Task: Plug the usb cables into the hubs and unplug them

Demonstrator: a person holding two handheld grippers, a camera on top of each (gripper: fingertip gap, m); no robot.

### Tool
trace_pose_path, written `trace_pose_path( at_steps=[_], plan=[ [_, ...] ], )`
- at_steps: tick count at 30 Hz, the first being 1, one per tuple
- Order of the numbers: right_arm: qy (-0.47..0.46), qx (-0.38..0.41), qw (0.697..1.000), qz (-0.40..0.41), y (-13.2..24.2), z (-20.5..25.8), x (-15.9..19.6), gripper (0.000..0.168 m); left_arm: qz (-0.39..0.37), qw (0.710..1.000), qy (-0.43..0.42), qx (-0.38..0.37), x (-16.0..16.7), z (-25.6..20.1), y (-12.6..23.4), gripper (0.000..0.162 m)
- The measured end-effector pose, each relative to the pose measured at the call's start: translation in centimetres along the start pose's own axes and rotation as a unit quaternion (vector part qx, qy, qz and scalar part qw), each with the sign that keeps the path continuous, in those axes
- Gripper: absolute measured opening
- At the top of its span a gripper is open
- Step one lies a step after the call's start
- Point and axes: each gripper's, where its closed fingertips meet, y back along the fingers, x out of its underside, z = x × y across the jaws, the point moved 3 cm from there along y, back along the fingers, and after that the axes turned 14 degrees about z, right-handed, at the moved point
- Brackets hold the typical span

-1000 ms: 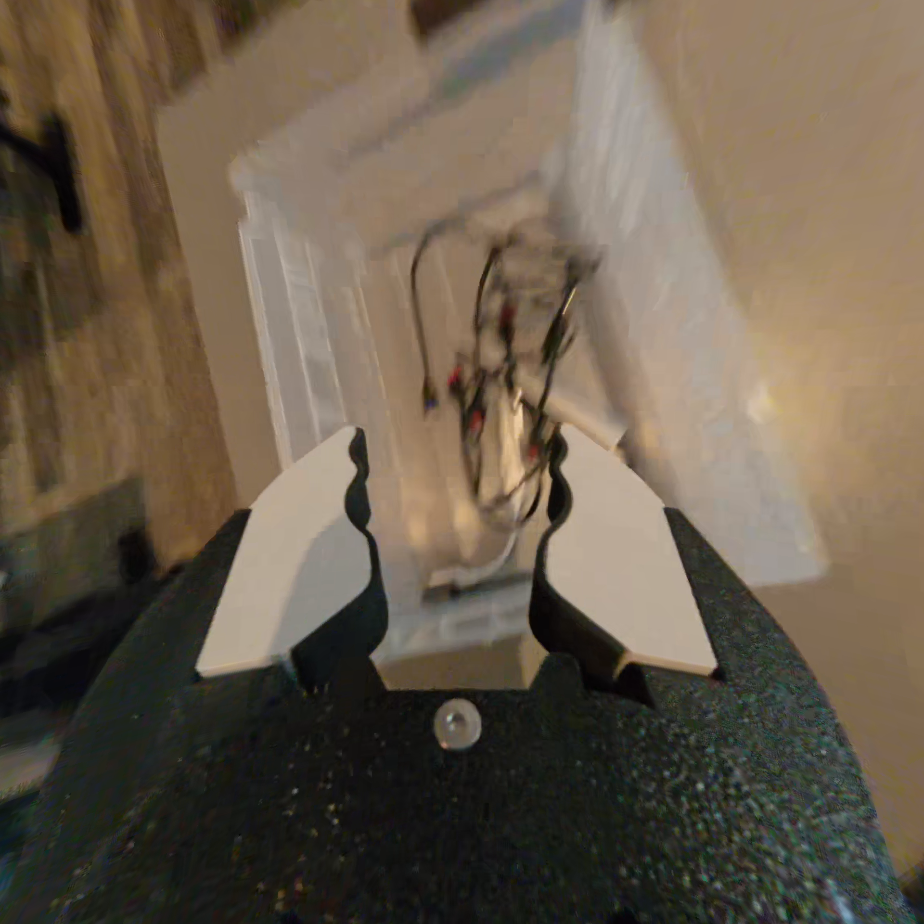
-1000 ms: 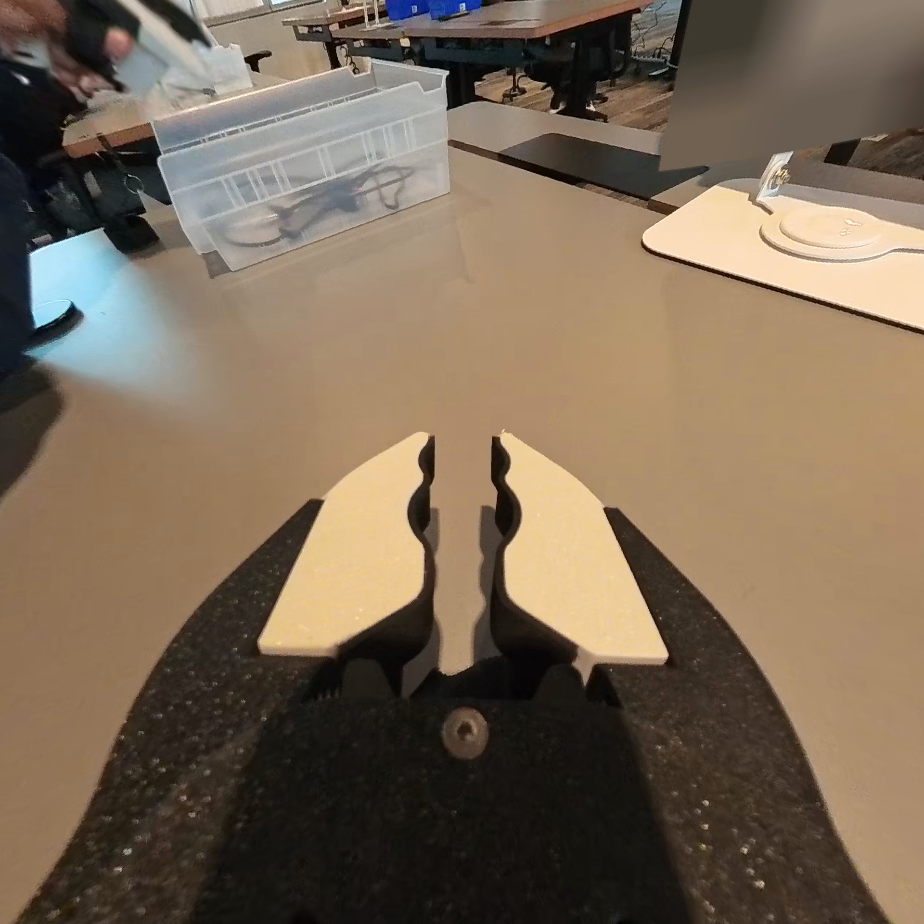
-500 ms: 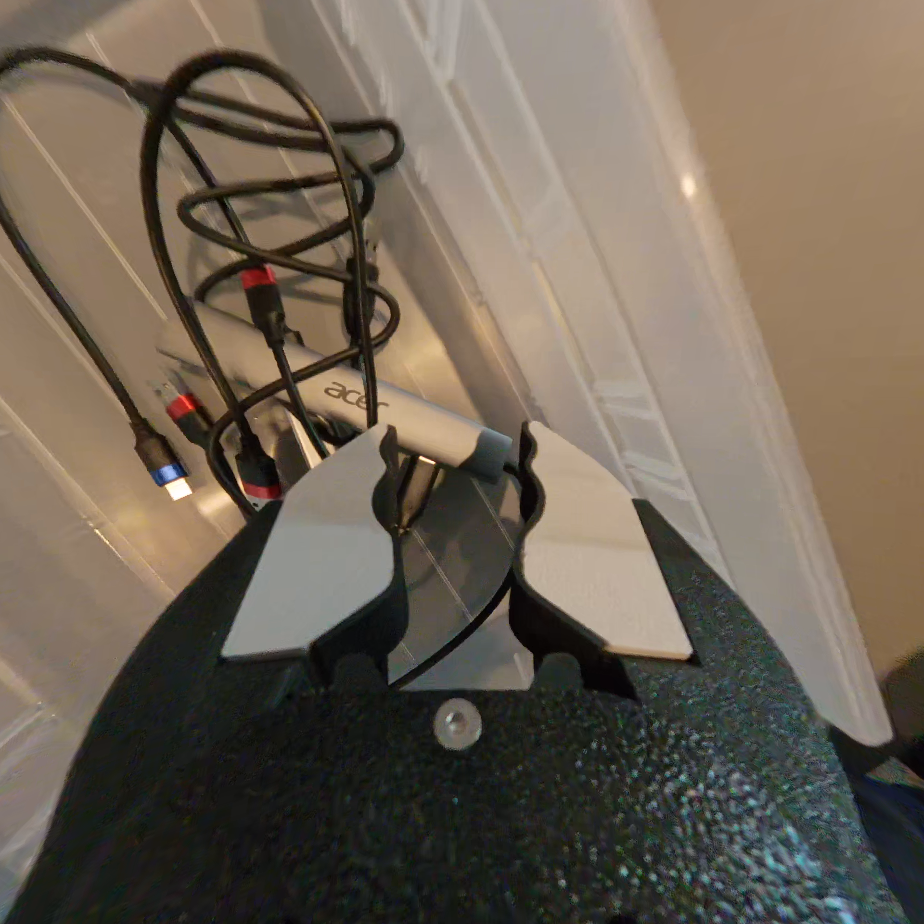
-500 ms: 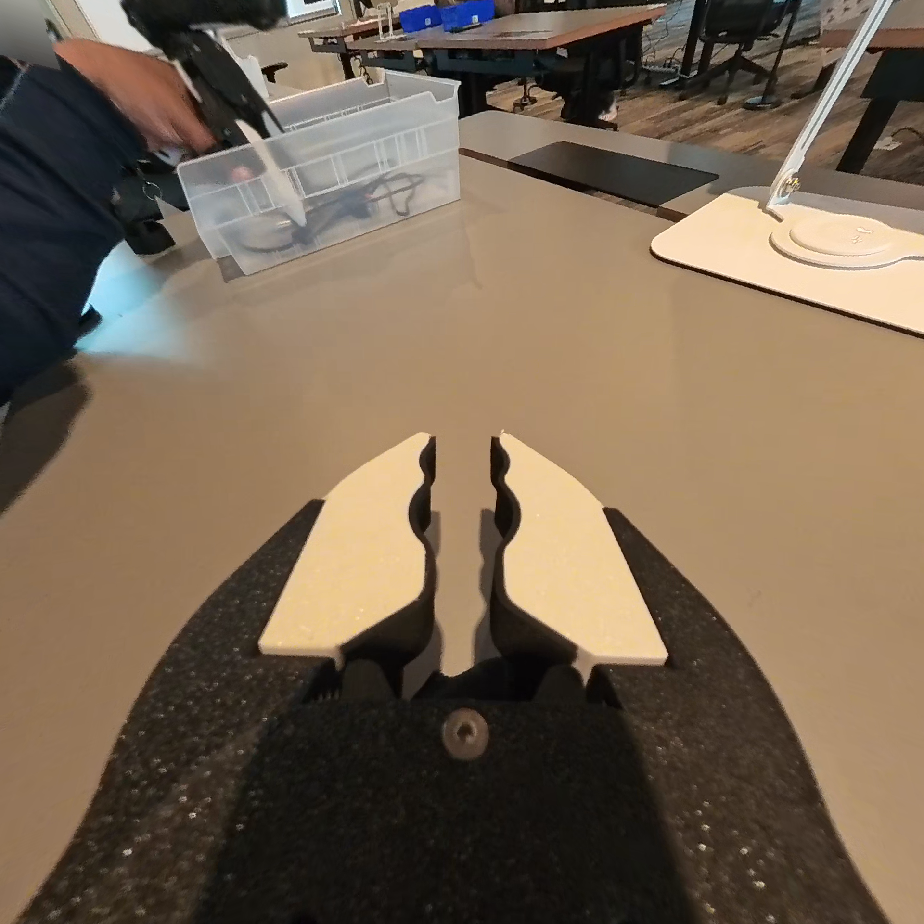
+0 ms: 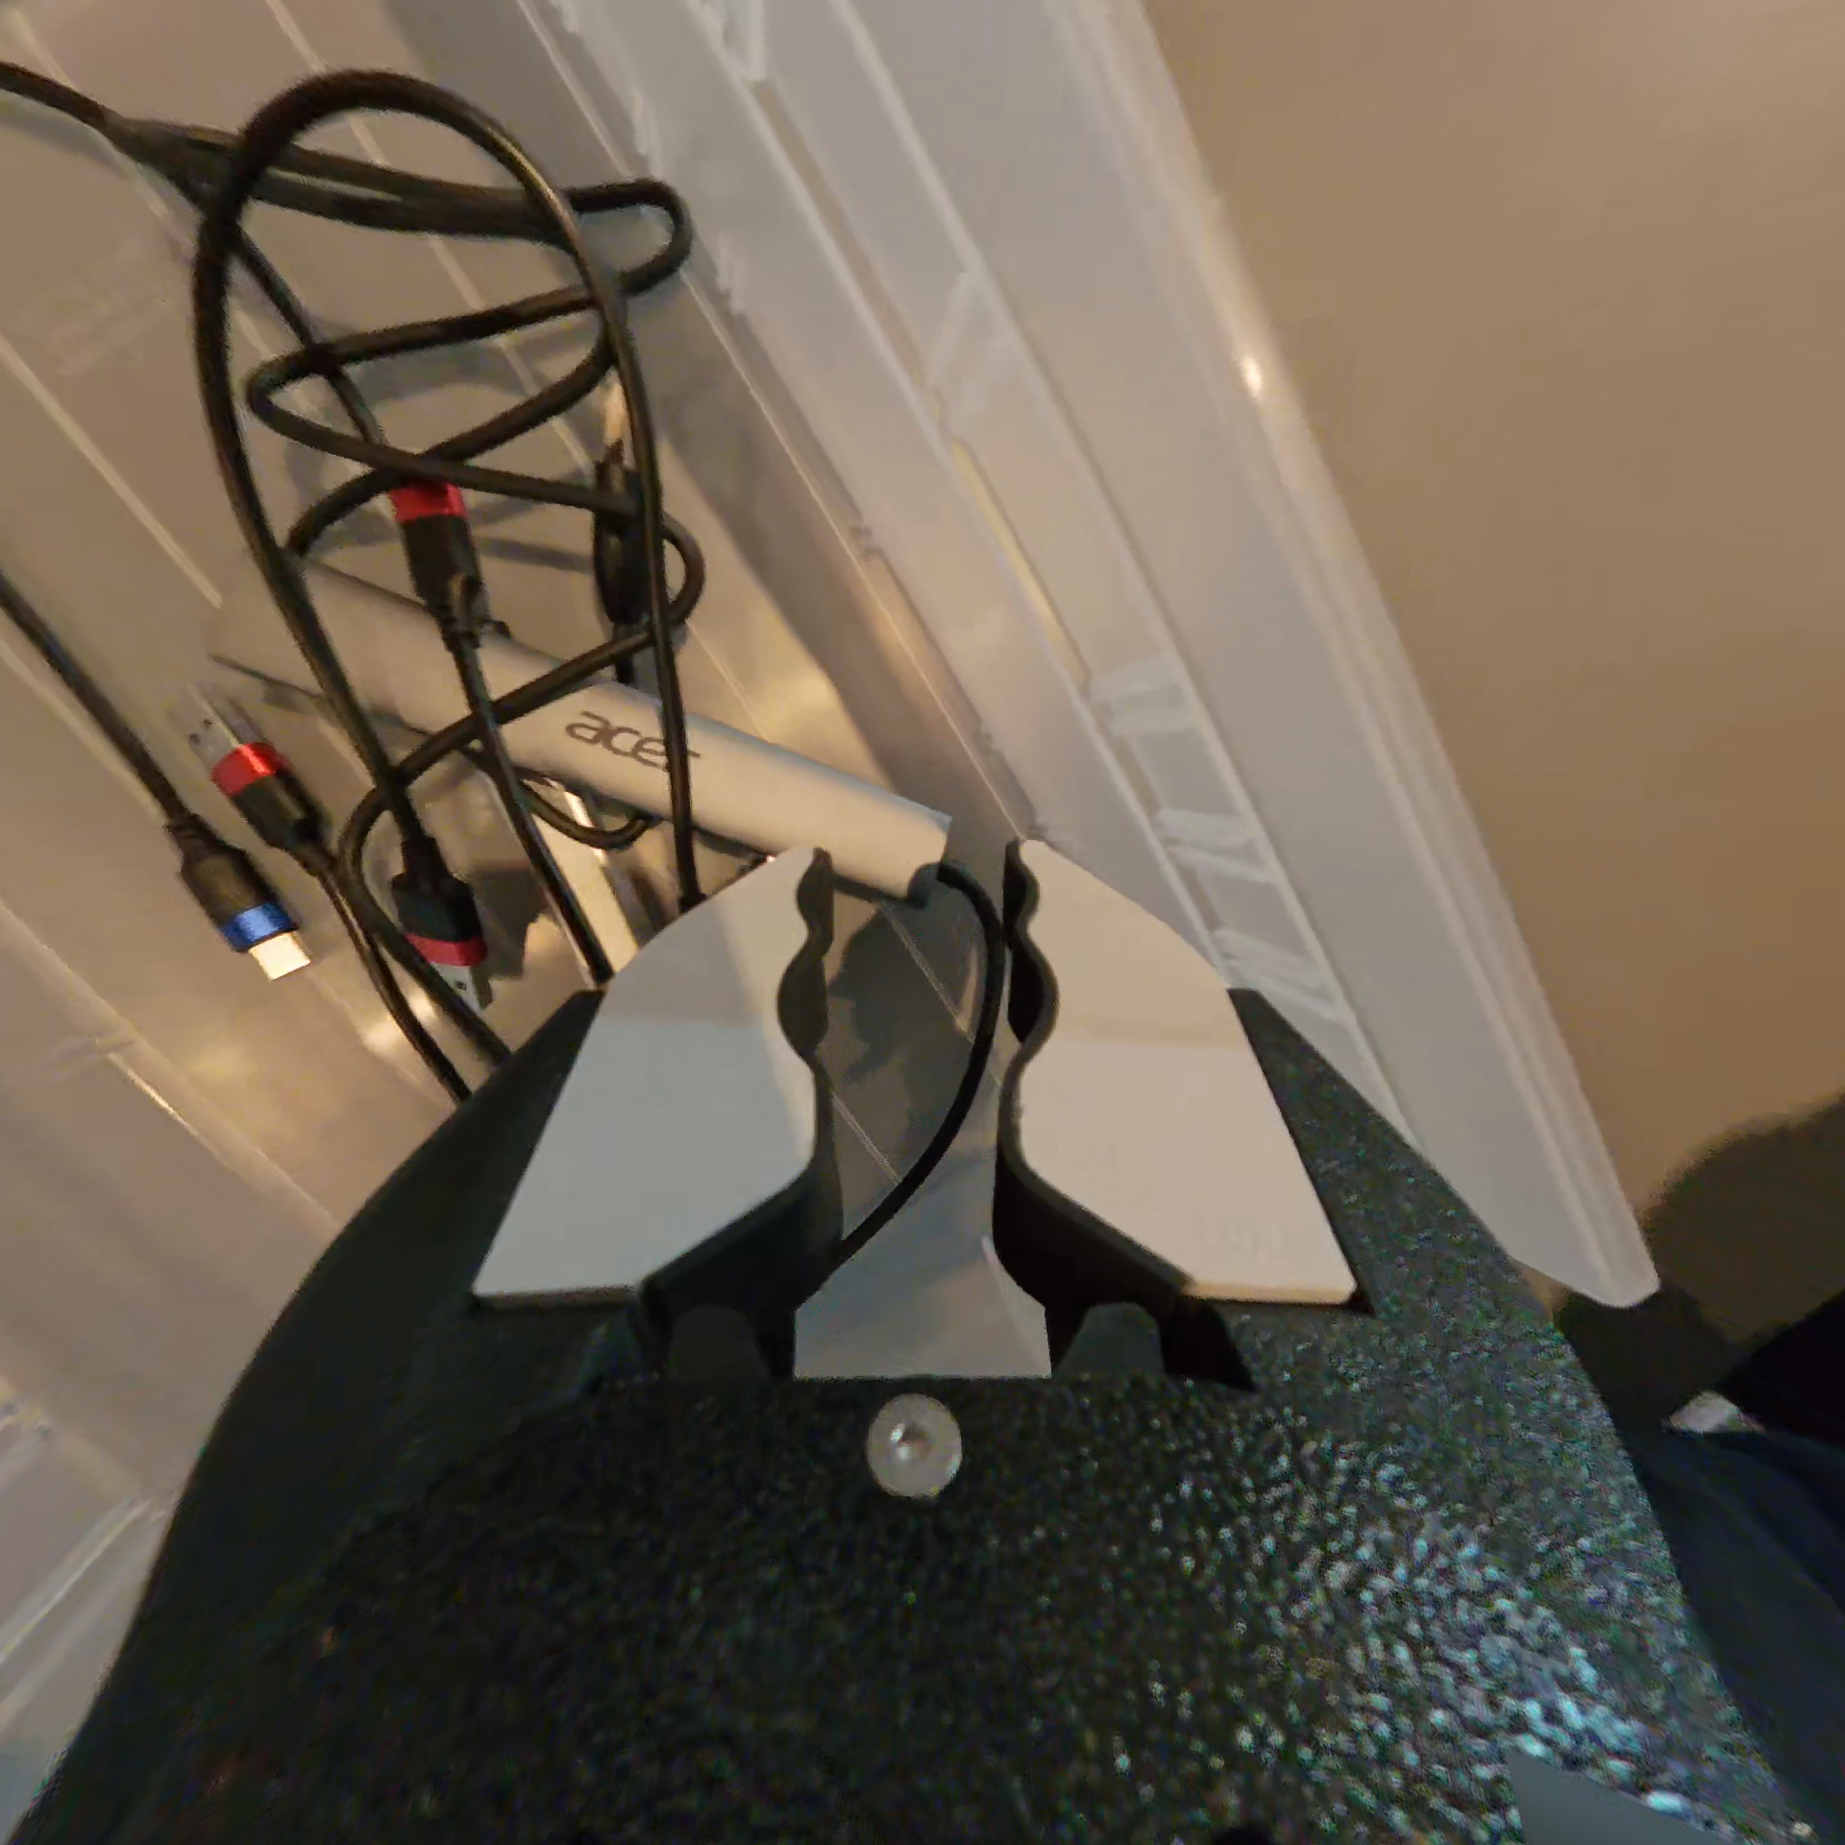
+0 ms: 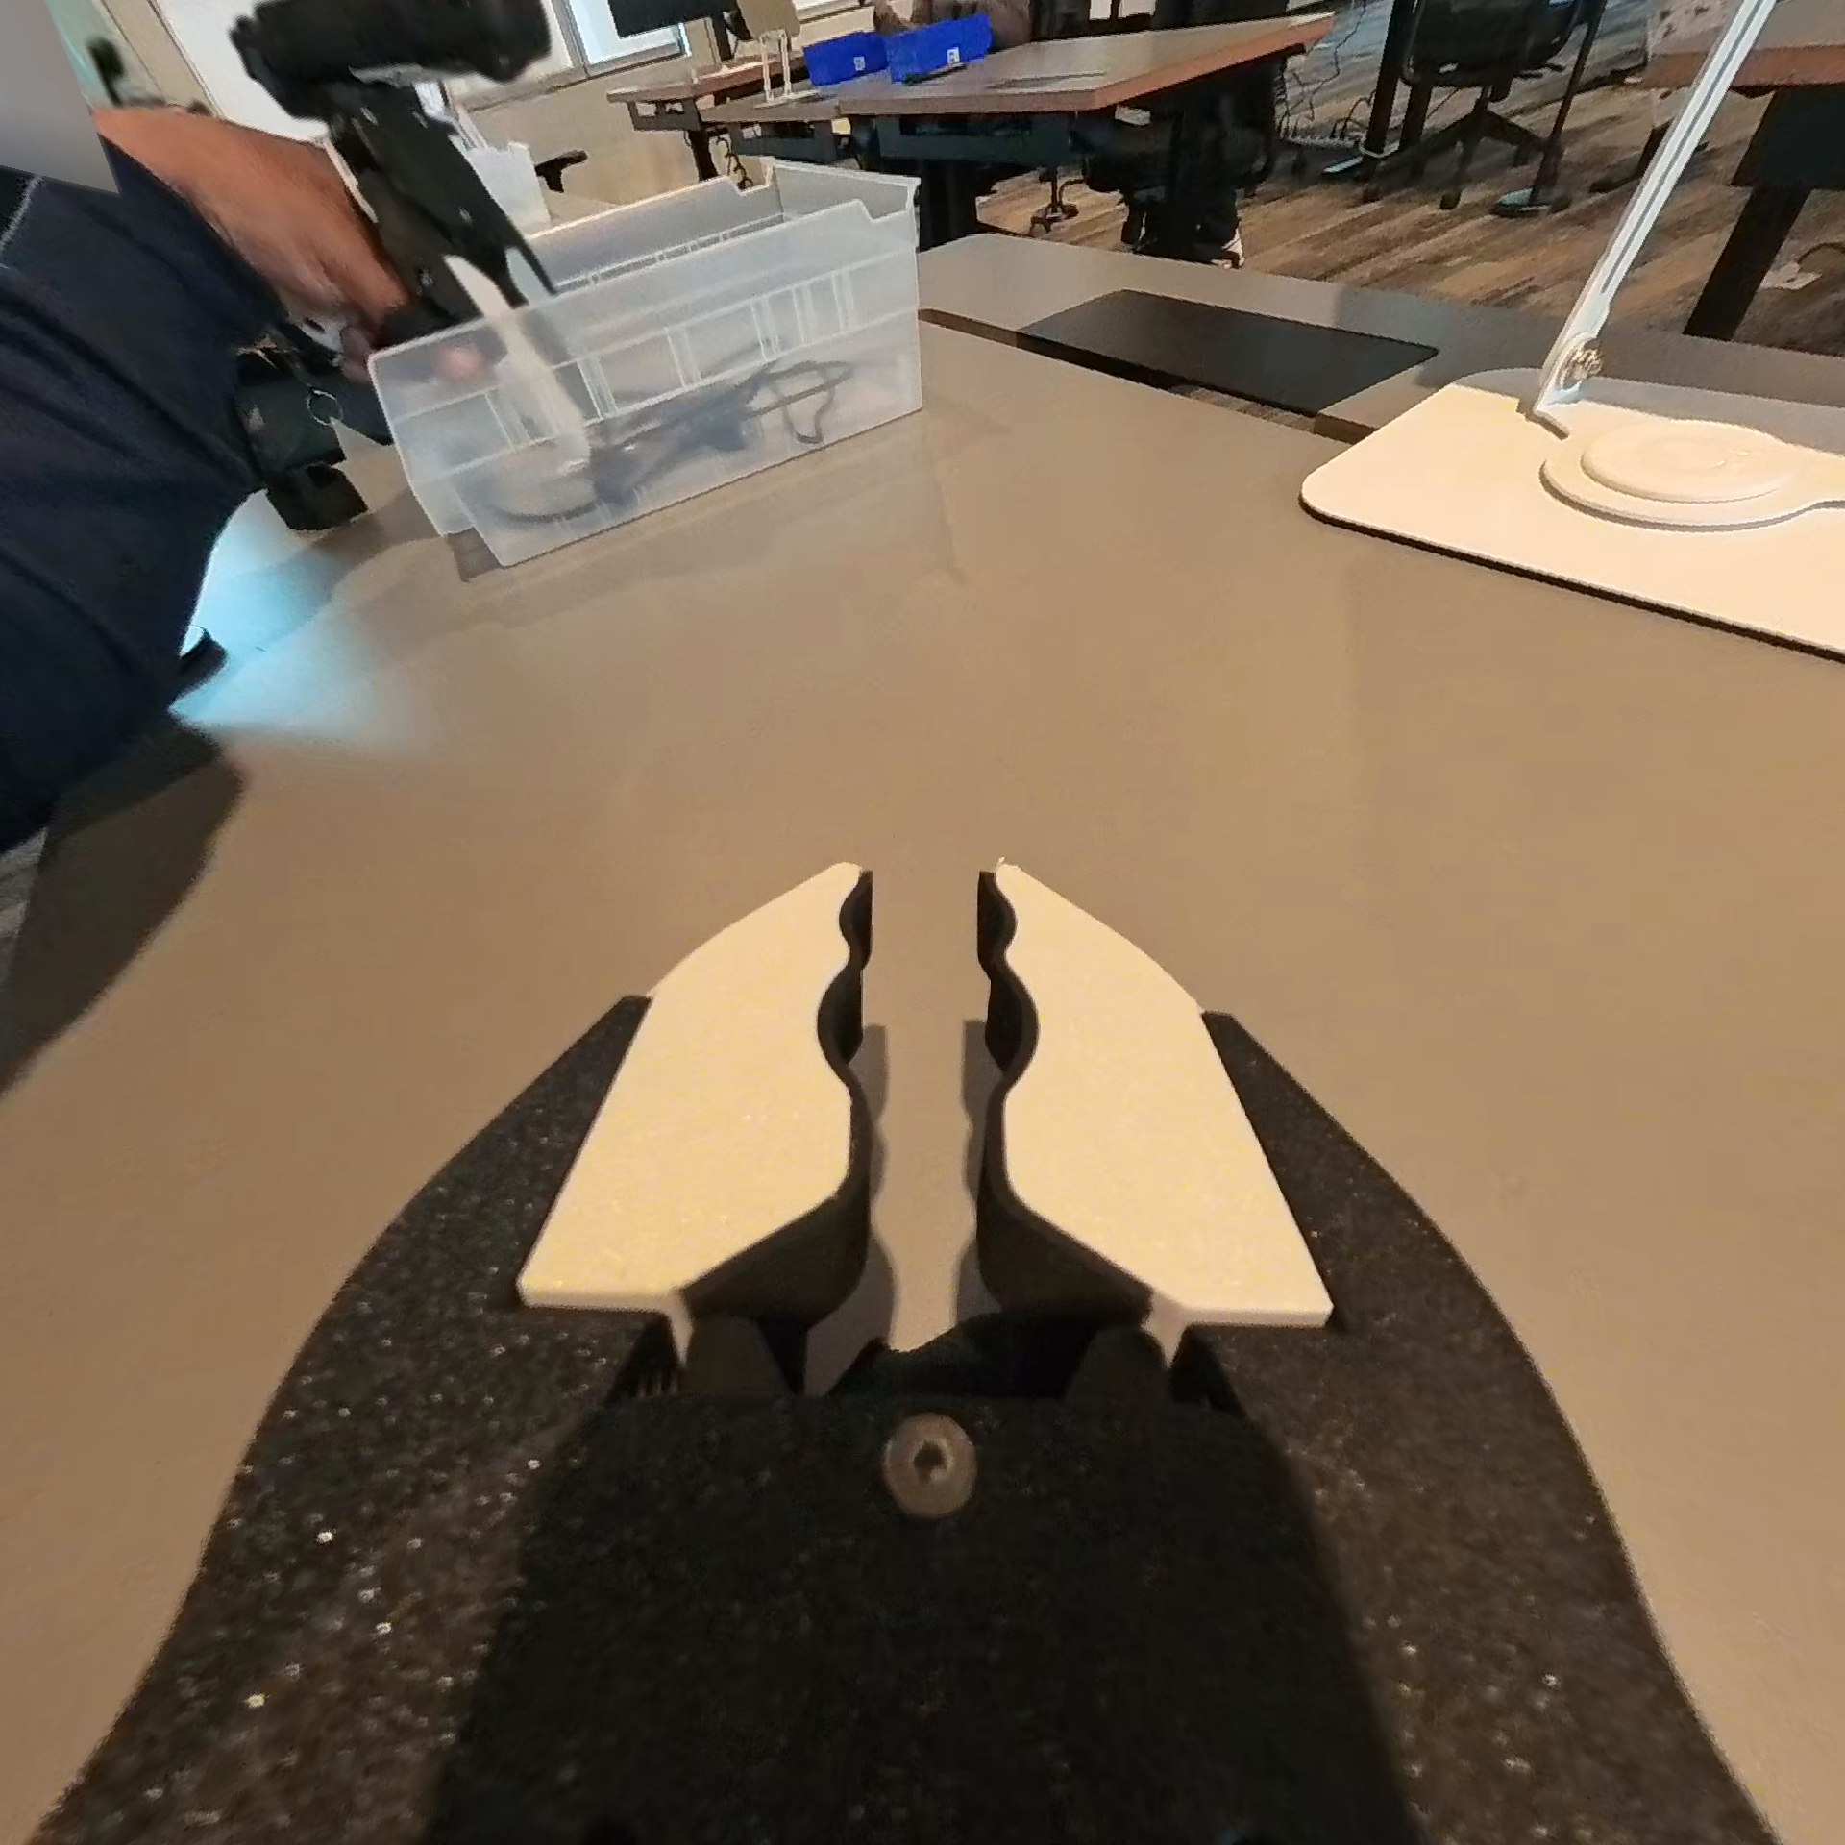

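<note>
Our left claw (image 5: 914, 869) hangs released inside the clear bin (image 5: 1148, 639), fingertips either side of the grey hub (image 5: 699, 769), which lies among tangled black usb cables (image 5: 449, 419); contact seems unlikely. Our right claw (image 6: 923, 884) rests released and empty over the bare counter (image 6: 1098, 649).

Grey slim hub (image 5: 739, 774) flat on clear bin (image 5: 1088, 559) floor, against wall; black red-collared cables (image 5: 439, 559) tangled across hub, unplugged.
</note>
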Motion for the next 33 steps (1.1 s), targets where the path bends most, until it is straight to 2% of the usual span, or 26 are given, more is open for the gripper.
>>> trace_pose_path(
  at_steps=[5, 8, 14, 23, 26, 33],
  plan=[
    [-0.004, -0.002, 1.0, -0.001, 0.0, -0.1, 0.0, 0.019, 0.012, 1.0, 0.022, -0.007, 0.0, 0.8, -0.7, 0.032],
    [-0.005, -0.003, 1.0, -0.002, 0.0, -0.1, 0.0, 0.019, 0.019, 0.999, 0.04, -0.029, 0.1, 1.5, -0.7, 0.044],
    [-0.005, -0.005, 1.0, -0.001, 0.0, -0.1, 0.0, 0.019, 0.031, 0.997, 0.057, -0.047, -0.6, 1.9, -1.4, 0.044],
    [-0.002, -0.002, 1.0, -0.002, 0.1, -0.1, 0.0, 0.019, 0.011, 0.996, 0.087, -0.032, -1.4, 2.2, -1.6, 0.043],
    [0.0, 0.0, 1.0, -0.002, 0.1, -0.1, 0.0, 0.019, -0.01, 0.994, 0.105, -0.007, -1.5, 2.6, -1.6, 0.039],
    [0.002, 0.002, 1.0, -0.003, 0.1, 0.0, 0.0, 0.019, -0.064, 0.99, 0.113, 0.06, -1.5, 3.4, -1.4, 0.02]
  ],
)
